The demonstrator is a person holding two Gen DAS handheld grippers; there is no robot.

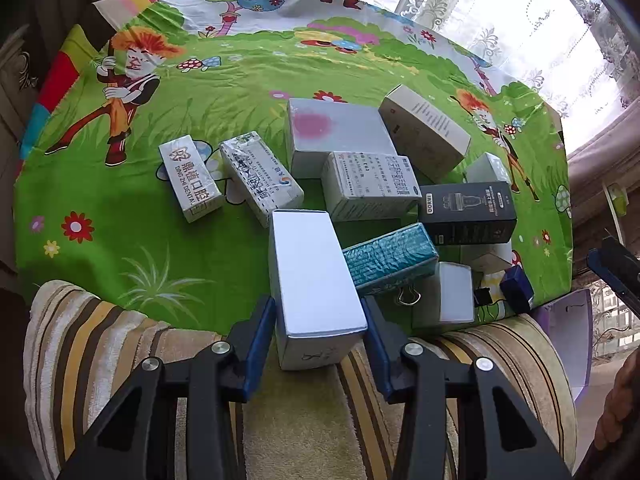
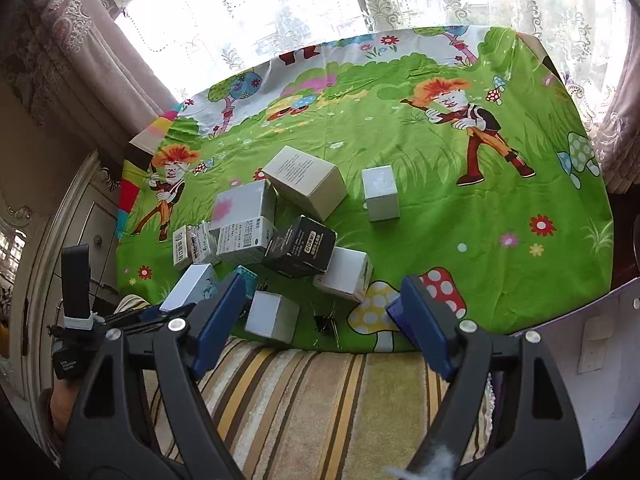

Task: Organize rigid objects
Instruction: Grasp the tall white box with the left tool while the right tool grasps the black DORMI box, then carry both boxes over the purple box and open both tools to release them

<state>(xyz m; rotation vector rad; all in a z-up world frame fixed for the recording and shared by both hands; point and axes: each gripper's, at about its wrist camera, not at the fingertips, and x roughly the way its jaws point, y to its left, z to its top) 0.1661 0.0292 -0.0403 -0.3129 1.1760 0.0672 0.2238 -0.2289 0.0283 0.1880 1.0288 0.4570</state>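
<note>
Several small cartons lie in a loose pile on a table with a green cartoon cloth [image 1: 120, 208]. My left gripper [image 1: 320, 332] is shut on a long white box [image 1: 312, 280] at the near edge; the box also shows in the right wrist view [image 2: 188, 286]. Beyond it lie a teal box [image 1: 388, 258], a black DORMI box [image 1: 466, 212], a printed white box [image 1: 370, 184] and a dental box [image 1: 190, 178]. My right gripper [image 2: 320, 312] is open and empty above the near edge, with a small white cube [image 2: 272, 316] between its fingers' line of sight.
A striped towel [image 2: 320, 392] covers the near edge. Binder clips [image 2: 326, 322] lie by the cube. A lone white box [image 2: 380, 192] stands apart, further back. A beige box [image 2: 306, 180] leans on the pile. Curtained windows are behind the table.
</note>
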